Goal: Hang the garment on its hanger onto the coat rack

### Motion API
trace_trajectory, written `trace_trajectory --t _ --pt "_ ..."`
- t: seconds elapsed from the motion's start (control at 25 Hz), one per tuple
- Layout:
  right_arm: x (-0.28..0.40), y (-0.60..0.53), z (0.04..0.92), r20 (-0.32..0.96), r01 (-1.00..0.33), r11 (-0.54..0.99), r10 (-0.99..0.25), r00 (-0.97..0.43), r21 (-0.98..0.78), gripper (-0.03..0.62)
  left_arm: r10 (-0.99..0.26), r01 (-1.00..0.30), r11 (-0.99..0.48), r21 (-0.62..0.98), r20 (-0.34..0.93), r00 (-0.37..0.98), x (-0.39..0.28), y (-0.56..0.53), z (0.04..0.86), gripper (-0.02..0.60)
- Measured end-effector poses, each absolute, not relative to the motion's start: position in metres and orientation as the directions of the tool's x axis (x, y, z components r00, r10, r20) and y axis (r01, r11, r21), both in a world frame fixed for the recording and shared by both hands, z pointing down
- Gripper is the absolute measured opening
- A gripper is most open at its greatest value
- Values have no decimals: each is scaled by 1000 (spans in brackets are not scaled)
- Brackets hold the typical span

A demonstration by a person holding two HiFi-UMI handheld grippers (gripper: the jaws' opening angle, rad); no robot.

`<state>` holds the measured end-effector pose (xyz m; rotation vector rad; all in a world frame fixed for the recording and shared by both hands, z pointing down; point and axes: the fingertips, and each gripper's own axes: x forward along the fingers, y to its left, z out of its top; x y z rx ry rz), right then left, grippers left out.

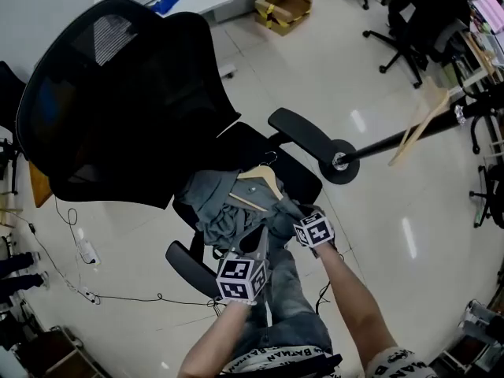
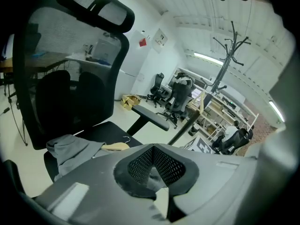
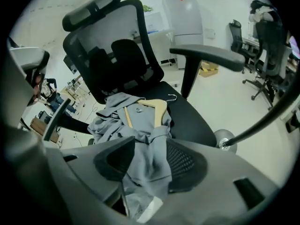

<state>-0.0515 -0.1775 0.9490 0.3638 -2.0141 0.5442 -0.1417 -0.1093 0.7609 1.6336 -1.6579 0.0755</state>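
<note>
A crumpled grey garment [image 1: 223, 209] [image 3: 112, 114] [image 2: 70, 150] lies on the seat of a black office chair [image 1: 118, 93], draped over a wooden hanger [image 1: 264, 181] [image 3: 160, 109] [image 2: 115, 146]. My right gripper [image 1: 285, 215] [image 3: 151, 143] stands open at the garment's near edge, with a fold of grey cloth hanging between its wide-set pads. Just below the garment, my left gripper [image 1: 260, 247] [image 2: 152, 147] is shut with its tips touching; no cloth shows past the tips. The black coat rack [image 1: 394, 142] [image 2: 225, 55] [image 3: 269, 118] stands to the right of the chair.
A second wooden hanger [image 1: 421, 124] hangs on the rack. The chair's armrests [image 1: 303, 135] flank the seat. More office chairs [image 1: 402, 30] and a cardboard box [image 1: 283, 6] stand at the back, and cables [image 1: 87, 290] trail on the floor at the left.
</note>
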Motion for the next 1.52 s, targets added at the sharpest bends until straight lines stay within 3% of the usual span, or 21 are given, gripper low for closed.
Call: trace_trajectory --t 0.68,0.76,0.88,1.08,1.28,1.52 --pt "-81 -173 1067 910 -313 873 282 -305 -375 222 -753 -801 337 495 653 86 -155 -111 828 -11" --pt "-83 -174 1067 915 -293 886 273 -297 -359 186 -752 -798 342 495 654 84 -156 -112 830 -11" --pt "-93 -176 1052 931 -279 920 180 -318 -274 139 -755 -792 350 501 651 79 -160 -112 831 -11" --pt "-91 -186 1003 924 -267 962 -155 -350 60 126 -767 -790 340 510 636 80 -166 -107 820 -12" --pt "-98 -194 932 779 -285 894 -442 -445 345 121 -782 -821 278 499 614 109 -168 -95 801 -11" --pt "-96 -193 840 578 -367 779 -625 -525 509 115 -808 -843 218 491 576 126 -176 -73 769 -11"
